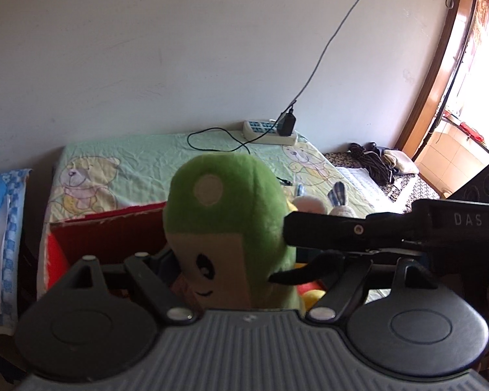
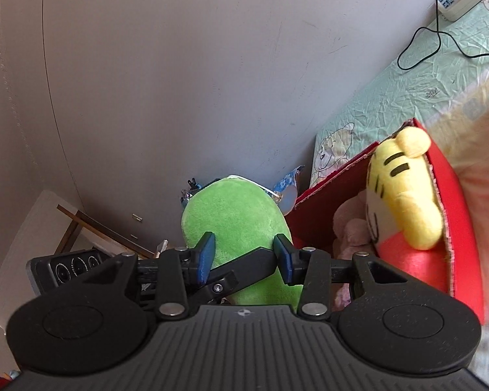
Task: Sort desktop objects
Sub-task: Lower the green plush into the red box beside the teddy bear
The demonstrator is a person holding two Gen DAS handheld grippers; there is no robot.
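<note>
Green toy (image 1: 226, 228): a soft green plush with a pale spot on its head and a tan face with a black eye and a little smile. It is up in the air, just in front of the red box.
Right gripper (image 2: 244, 255): its two blue pads (image 2: 206, 257) press on the green toy's sides. It is holding the toy tight. In the left view it comes in from the right as a black bar (image 1: 358, 229) marked "DAS" that touches the toy.
Left gripper (image 1: 241, 280): the toy fills the space between its black arms. I cannot tell if its fingers are pinching the toy or just sitting around it.
Red box (image 2: 456, 202): open at the top, on the table. It sits just beside the green toy.
Tiger toy (image 2: 404, 192): yellow with black stripes and a red bottom. It lies inside the red box, next to something pink and soft.
Cloth (image 1: 140, 159): light green with cartoon bears, spread over the table.
Power strip (image 1: 267, 132): white, at the far edge by the wall, with a black plug in it and a black wire curling across the cloth.
</note>
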